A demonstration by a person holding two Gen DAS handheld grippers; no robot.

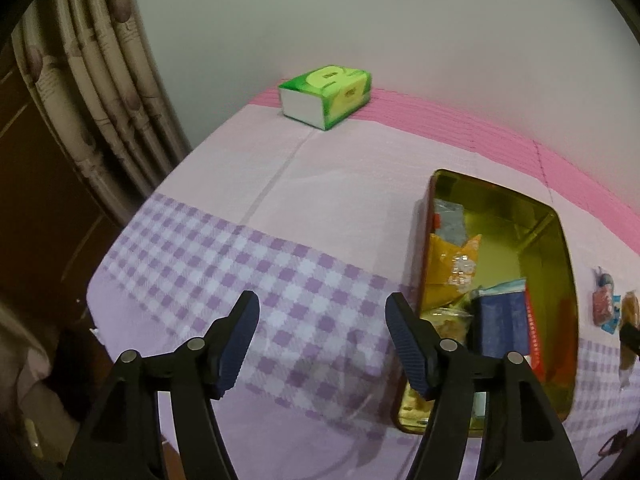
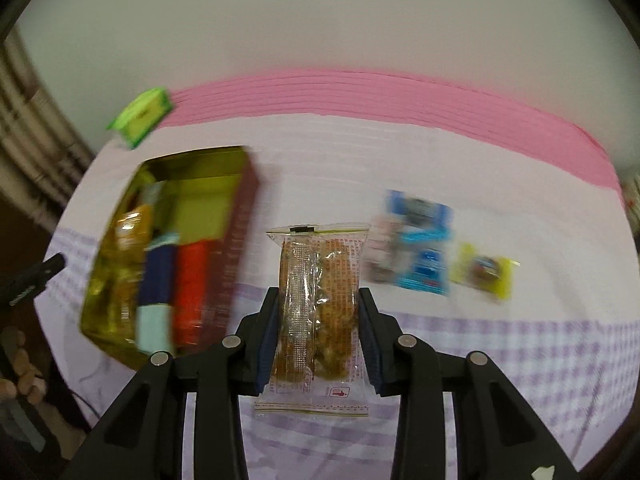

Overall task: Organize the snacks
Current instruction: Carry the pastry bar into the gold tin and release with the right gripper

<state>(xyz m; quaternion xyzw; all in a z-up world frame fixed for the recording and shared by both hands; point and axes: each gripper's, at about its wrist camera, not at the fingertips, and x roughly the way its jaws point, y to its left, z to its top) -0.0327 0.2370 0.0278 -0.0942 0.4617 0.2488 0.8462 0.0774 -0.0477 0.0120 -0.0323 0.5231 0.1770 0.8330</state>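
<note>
The right gripper (image 2: 319, 334) has its jaws clamped on a clear-wrapped biscuit packet (image 2: 318, 312), lifted above the counter (image 2: 520, 360) beside the blurred gold tin (image 2: 236, 216). The left gripper (image 1: 322, 344) is released, empty; its jaws partly hide the tin's near corner. Loose snack packets (image 2: 424, 248) smear beyond reading.

A plain pale wall (image 1: 400, 20) rises behind the table, which is covered by a cloth (image 1: 320, 168) of pale pink, lilac check and a rose band at the far edge. Patterned beige curtains (image 1: 100, 92) hang at left beside dark wood panelling (image 1: 36, 184).
</note>
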